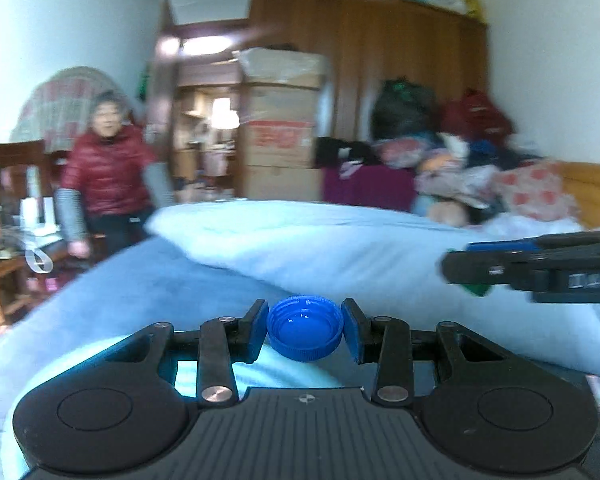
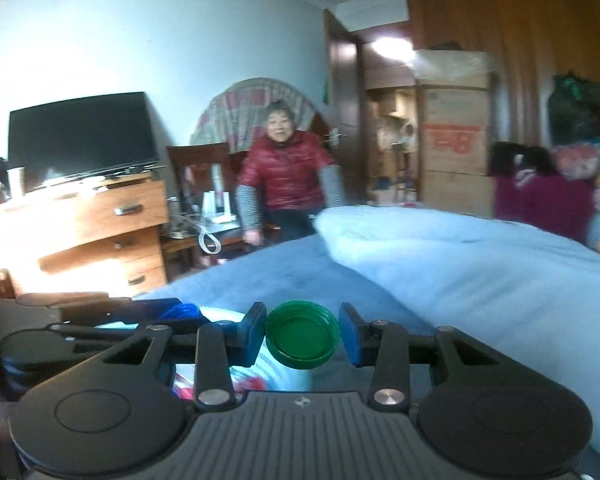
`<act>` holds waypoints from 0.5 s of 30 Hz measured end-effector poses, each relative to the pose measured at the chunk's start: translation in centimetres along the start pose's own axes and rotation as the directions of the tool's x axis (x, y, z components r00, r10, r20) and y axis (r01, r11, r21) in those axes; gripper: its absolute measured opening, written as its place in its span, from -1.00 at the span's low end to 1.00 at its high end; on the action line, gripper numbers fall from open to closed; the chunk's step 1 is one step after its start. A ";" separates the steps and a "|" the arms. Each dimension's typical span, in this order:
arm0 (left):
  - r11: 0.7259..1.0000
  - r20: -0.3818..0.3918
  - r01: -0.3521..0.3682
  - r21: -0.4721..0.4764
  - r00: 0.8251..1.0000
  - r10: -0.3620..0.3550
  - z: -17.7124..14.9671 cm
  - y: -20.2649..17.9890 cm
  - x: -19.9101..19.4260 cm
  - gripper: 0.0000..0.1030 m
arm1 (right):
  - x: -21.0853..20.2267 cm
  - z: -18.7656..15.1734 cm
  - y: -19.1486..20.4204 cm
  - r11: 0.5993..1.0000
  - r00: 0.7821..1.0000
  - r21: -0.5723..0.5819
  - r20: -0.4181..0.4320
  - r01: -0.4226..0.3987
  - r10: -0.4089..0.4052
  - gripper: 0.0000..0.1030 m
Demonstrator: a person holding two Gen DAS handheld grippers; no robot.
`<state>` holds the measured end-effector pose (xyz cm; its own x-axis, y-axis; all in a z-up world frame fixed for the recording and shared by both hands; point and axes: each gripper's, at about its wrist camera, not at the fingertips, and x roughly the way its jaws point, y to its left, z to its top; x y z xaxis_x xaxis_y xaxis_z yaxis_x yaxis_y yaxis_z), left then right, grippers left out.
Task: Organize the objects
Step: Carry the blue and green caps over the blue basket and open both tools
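Note:
My left gripper [image 1: 305, 328] is shut on a blue bottle cap [image 1: 305, 330], open side towards the camera, held above the bed. My right gripper [image 2: 302, 334] is shut on a green bottle cap [image 2: 302, 336], also open side towards the camera. The right gripper shows side-on at the right edge of the left wrist view [image 1: 532, 266]. The left gripper shows at the lower left of the right wrist view [image 2: 112, 312], with the blue cap [image 2: 182, 311] partly visible. A white round container [image 2: 284, 376] lies below the right gripper, mostly hidden.
A light blue bed [image 1: 148, 292] with a folded white quilt [image 1: 380, 252] fills the middle. A person in a red jacket [image 2: 288, 176] stands beyond the bed. A wooden dresser [image 2: 88, 232] with a TV [image 2: 80, 136] stands left; cardboard boxes [image 1: 280, 136] and a clothes pile [image 1: 480, 168] stand behind.

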<state>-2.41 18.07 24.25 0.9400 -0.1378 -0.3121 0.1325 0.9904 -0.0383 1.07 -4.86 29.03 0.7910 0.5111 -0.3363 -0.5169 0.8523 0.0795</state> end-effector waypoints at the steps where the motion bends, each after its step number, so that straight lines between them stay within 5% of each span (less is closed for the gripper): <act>1: 0.999 -0.012 -0.031 -0.009 0.999 0.031 0.3 1.5 -0.1 -0.22 | 0.9 0.8 0.9 1.000 1.000 0.004 -0.021 -0.019 0.019 -0.17; 7: 0.988 -0.117 -0.134 -0.079 0.985 0.124 0.2 8.4 0.3 -0.22 | 6.0 2.4 6.3 0.996 0.986 0.018 -0.145 -0.086 0.088 -0.17; 15: 0.985 -0.177 -0.154 -0.082 0.974 0.138 -1.4 11.6 0.6 -0.22 | 9.4 2.3 11.4 0.993 0.974 -0.026 -0.201 -0.111 0.104 -0.17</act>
<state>-0.76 29.44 22.25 0.8786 0.0033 -0.4776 -0.0403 0.9969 -0.0674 3.36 9.89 28.96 0.6510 0.5639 -0.5080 -0.6101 0.7870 0.0919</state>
